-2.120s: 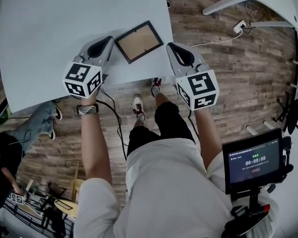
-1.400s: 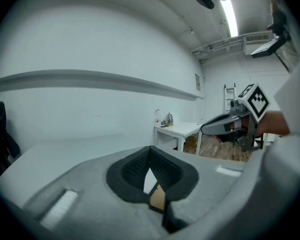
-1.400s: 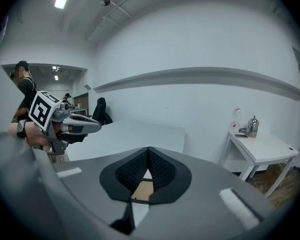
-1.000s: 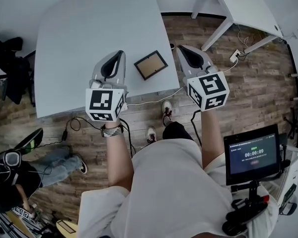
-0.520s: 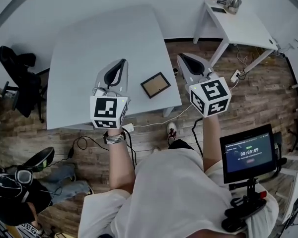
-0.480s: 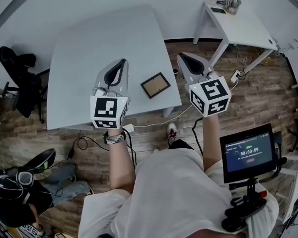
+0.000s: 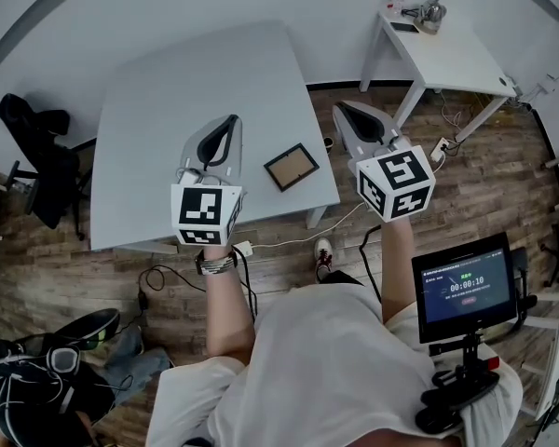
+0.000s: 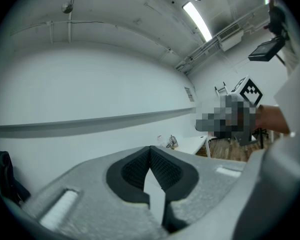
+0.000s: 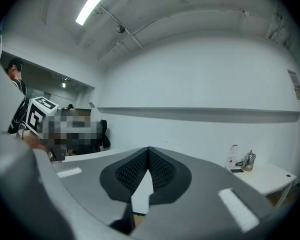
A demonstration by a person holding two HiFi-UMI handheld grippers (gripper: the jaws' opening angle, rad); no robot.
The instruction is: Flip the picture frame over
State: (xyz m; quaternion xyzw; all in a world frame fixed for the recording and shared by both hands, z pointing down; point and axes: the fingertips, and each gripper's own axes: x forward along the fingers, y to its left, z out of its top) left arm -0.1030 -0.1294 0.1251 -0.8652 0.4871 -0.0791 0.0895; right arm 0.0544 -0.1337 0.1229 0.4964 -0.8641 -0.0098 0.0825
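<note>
We're holding both tongs up off the table (image 7: 168, 91), aimed at the wall. The left gripper (image 7: 229, 119) and right gripper (image 7: 339, 108) are each pinched closed on nothing. The picture frame (image 7: 292, 167) lies flat near the table's corner, brown face up, so we're probably parked between moves.

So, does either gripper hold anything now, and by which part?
Nothing is held. The left gripper and the right gripper are both shut and empty; the picture frame lies on the table, apart from both.
</note>
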